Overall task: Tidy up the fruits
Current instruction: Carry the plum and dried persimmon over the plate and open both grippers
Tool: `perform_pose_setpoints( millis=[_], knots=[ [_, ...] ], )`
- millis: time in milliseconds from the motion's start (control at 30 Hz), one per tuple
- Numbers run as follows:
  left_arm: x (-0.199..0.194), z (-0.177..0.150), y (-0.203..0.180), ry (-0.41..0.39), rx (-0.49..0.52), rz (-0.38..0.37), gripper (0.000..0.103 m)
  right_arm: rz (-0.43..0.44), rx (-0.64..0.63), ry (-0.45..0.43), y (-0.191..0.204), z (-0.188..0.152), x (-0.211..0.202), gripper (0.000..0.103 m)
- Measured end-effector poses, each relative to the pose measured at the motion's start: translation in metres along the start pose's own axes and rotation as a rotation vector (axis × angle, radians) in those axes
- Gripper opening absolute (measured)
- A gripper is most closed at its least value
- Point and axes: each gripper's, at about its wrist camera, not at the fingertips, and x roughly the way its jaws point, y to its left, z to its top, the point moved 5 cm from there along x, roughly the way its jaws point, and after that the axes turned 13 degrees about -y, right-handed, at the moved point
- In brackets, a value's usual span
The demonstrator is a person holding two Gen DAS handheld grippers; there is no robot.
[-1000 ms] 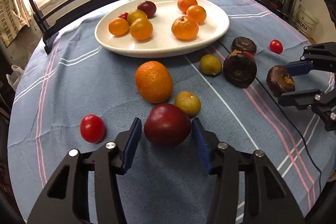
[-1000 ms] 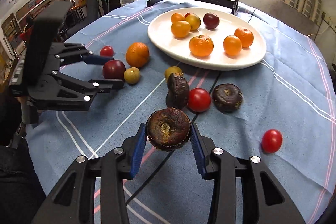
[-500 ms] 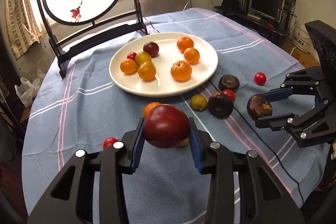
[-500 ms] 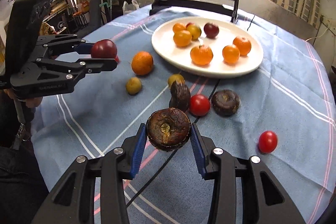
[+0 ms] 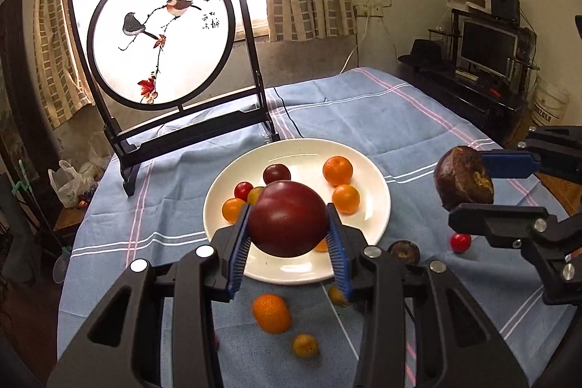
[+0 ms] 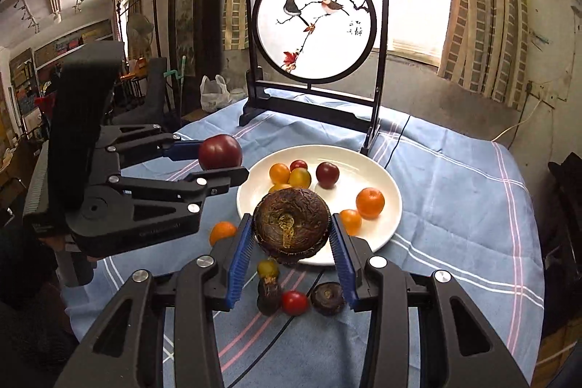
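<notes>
surface [image 5: 382,119]: we see blue striped cloth below both claws, loose fruit on it
screen [image 6: 314,24]: bird-painting panel in black stand, far beyond both claws, behind the plate
plate [image 5: 371,224]: white, ahead of and below the left claw; ahead of the right claw too, off to that claw's left in the left wrist view
left claw [image 5: 289,255]: raised off the surface, blue pads clamped on the dark red plum
right claw [image 6: 293,255]: raised, pads clamped on the brown shrivelled fruit
dark red plum [image 5: 288,223]: between left claw pads, held in the air over the plate's near edge
brown shrivelled fruit [image 6: 291,227]: between right claw pads, off the surface, wrinkled skin with an orange patch facing us
plate fruit: we count two oranges [image 5: 338,170] right of the left claw tips, a second plum [image 5: 276,173] beyond them, small red and yellow ones left of them
big orange [image 5: 271,312]: on cloth under the left claw
small yellow fruit [image 5: 305,345]: on cloth, just nearer than the big orange
dark fruits [image 6: 329,293]: two on cloth under the right claw, red tomato [image 6: 294,302] between them
far tomato [image 5: 460,242]: on cloth under the right claw's lower finger, left wrist view
</notes>
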Motion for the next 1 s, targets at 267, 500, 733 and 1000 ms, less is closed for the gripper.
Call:
perform_pose_setpoints(
  millis=[267,500,733,1000],
  knots=[
    [0.029,0.0,0.004,0.029,-0.019,0.014,0.038,-0.001,0.013,0.018,-0.016,0.004,0.024,0.042],
    [0.055,-0.007,0.01,0.062,-0.033,0.022,0.038,-0.005,0.027,0.048,-0.025,-0.001,0.049,0.042],
    [0.078,-0.012,0.014,0.091,-0.037,0.036,0.038,-0.025,0.045,0.07,-0.041,0.002,0.078,0.042],
    [0.101,-0.012,0.023,0.118,-0.045,0.051,0.038,-0.051,0.054,0.136,-0.05,0.0,0.126,0.042]
  ],
)
